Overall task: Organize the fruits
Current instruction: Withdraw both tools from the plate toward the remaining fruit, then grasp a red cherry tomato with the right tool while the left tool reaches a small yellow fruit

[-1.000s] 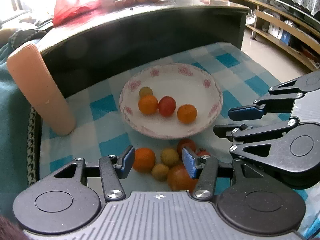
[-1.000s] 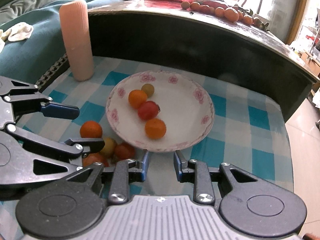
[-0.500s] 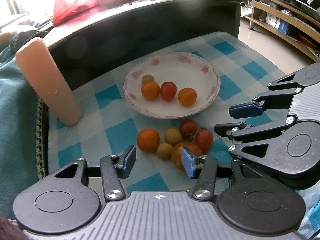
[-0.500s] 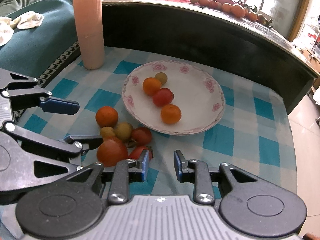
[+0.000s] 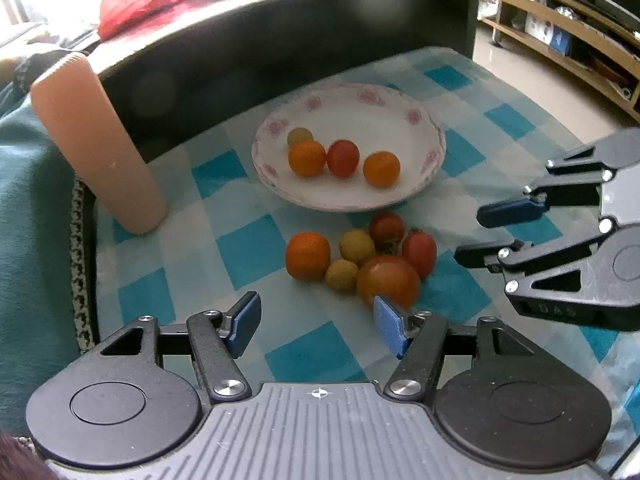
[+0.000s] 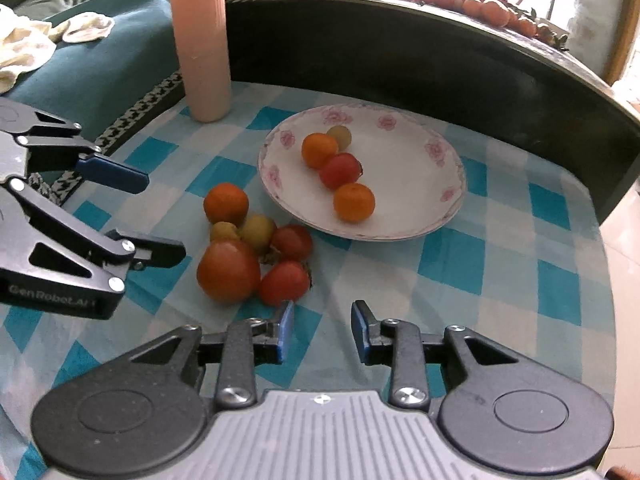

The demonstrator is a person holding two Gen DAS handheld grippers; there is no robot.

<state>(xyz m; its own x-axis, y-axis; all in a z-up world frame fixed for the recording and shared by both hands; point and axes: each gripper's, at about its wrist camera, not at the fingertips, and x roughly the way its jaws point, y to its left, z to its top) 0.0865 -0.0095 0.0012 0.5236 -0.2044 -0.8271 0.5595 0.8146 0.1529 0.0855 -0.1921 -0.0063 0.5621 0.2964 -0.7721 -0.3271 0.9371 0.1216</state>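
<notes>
Fingers of the left gripper (image 5: 318, 326) stand wide apart with nothing between them, low over the blue-and-white checked cloth (image 5: 248, 252); its blue right pad (image 5: 388, 326) sits just in front of the big red tomato (image 5: 388, 282) from this view, though contact cannot be told. From the right wrist view the same tool (image 6: 160, 216) reaches in from the left edge, tilted on its side, and the white lettering "GenRobot.AI" shows on its body. Left of the fruit stands a pink ribbed cylinder (image 5: 96, 144), upright on the cloth. A loose cluster of fruit (image 6: 256, 248) lies on the cloth just beside the near rim of the flowered plate (image 6: 420, 208): one orange, two yellow-green ones, several red tomatoes. Four pieces lie in the plate: a small yellow-green one, an orange, a red tomato and another orange. Further right, the right gripper (image 6: 322, 332) is also parted, narrower than the left, empty, its left pad (image 6: 285, 330) near a red tomato (image 6: 285, 282).
</notes>
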